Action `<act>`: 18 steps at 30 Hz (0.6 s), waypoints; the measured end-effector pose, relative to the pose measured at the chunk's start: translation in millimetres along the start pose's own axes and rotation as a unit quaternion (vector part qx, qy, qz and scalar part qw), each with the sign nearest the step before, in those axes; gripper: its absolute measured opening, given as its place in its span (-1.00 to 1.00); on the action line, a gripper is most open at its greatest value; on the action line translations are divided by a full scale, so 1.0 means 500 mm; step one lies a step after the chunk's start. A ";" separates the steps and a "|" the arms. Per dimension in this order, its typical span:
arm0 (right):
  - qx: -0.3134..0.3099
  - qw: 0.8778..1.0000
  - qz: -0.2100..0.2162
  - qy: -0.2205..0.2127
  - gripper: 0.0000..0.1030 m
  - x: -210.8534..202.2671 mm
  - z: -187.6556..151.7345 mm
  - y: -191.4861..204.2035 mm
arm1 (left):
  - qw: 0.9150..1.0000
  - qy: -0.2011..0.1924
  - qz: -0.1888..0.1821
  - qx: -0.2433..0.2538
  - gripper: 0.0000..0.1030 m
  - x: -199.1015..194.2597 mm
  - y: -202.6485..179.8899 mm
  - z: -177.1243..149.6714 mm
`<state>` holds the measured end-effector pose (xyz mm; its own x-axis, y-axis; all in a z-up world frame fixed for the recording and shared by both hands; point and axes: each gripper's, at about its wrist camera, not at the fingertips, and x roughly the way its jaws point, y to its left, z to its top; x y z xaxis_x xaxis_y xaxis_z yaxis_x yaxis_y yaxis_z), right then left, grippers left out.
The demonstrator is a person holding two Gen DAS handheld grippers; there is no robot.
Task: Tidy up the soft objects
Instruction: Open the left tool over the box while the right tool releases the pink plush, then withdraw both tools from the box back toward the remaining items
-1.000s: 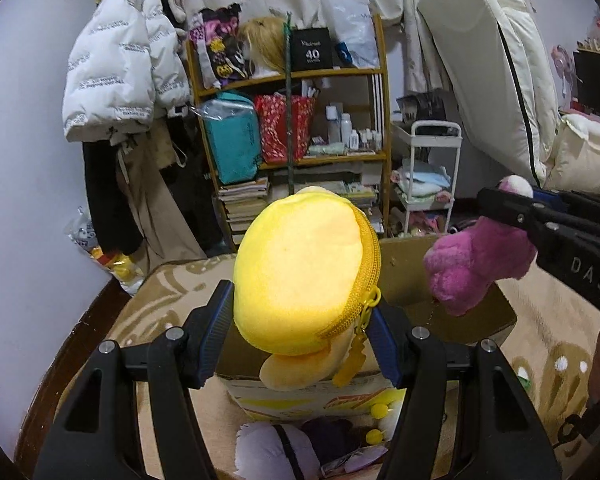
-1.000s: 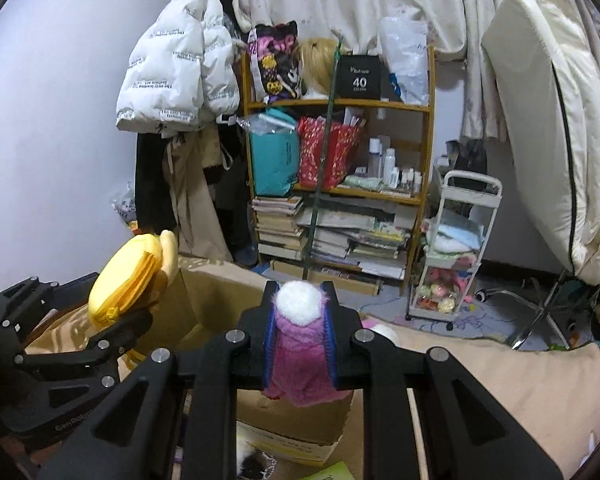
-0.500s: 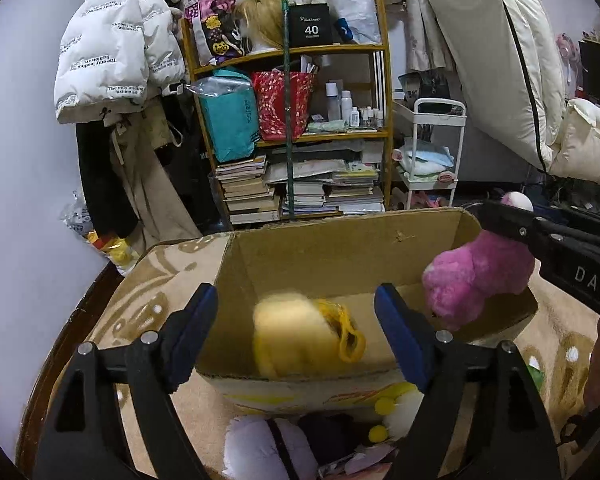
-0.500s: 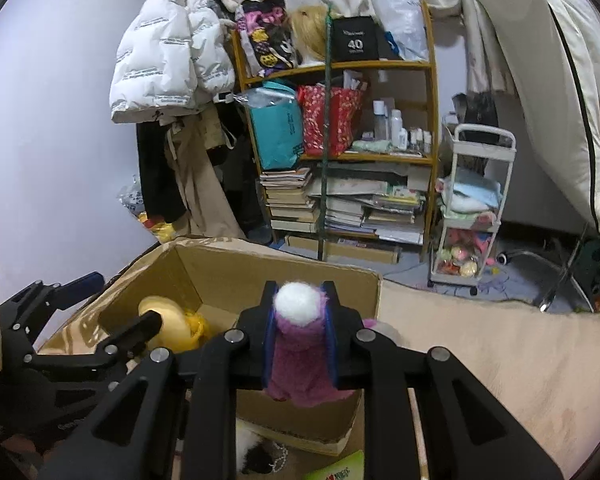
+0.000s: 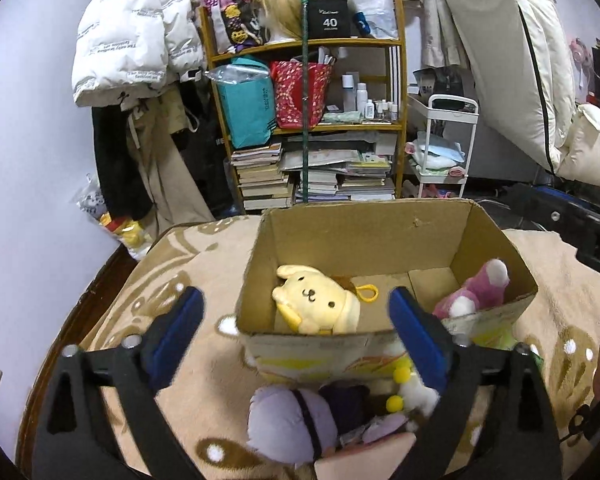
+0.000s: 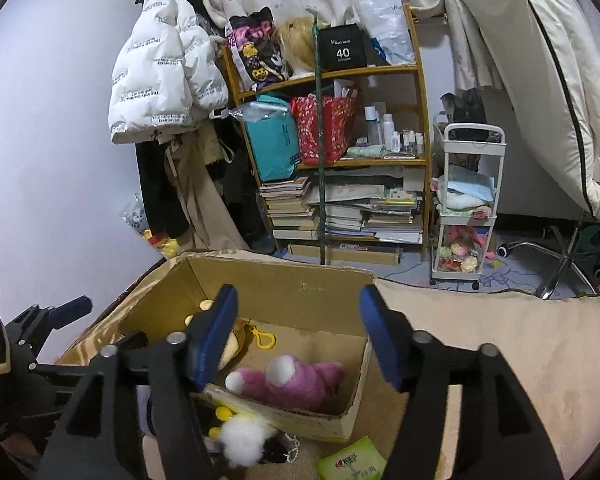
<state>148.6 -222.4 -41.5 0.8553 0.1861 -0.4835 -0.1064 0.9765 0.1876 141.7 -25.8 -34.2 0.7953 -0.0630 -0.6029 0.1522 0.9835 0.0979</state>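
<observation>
An open box [image 5: 364, 240] sits on a beige patterned blanket [image 5: 188, 272], and both soft toys lie inside it. The yellow plush [image 5: 316, 304] rests face up on the box floor toward the left wall, its yellow clip [image 5: 366, 293] beside it; the pink plush [image 5: 474, 294] lies in the right near corner against the front wall. The left gripper [image 5: 296, 332] hangs above the box's near edge with its jaws opening wide and nothing between the blue pads — the yellow plush is seen beyond them, not touched. The right gripper [image 6: 298, 336] hangs over the same box, its jaws also opening, empty, with the pink plush [image 6: 288, 380] lying below and apart from them. Outside the box, close against its front wall, lie a lilac plush [image 5: 288, 424] and a white pom-pom toy [image 6: 244, 436]; a green packet [image 6: 350, 460] lies on the blanket nearby. Behind stand a wooden shelf [image 5: 308, 44] — stacked with books and bags — and a white cart [image 5: 446, 148]
</observation>
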 end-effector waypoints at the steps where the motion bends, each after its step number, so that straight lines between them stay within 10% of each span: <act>1: 0.001 1.000 -0.003 -0.003 0.52 -0.008 -0.001 0.002 | 1.000 -0.001 0.000 -0.003 0.89 -0.006 0.000 -0.001; 18: -0.014 1.000 -0.025 -0.005 1.00 -0.128 -0.045 0.033 | 0.998 0.039 0.007 -0.049 0.89 -0.128 0.068 -0.034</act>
<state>80.9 -215.9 -26.6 0.8646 0.1370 -0.4834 -0.0782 0.9871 0.1398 86.1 14.5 -5.8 0.7482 -0.0396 -0.6623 0.0807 0.9962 0.0316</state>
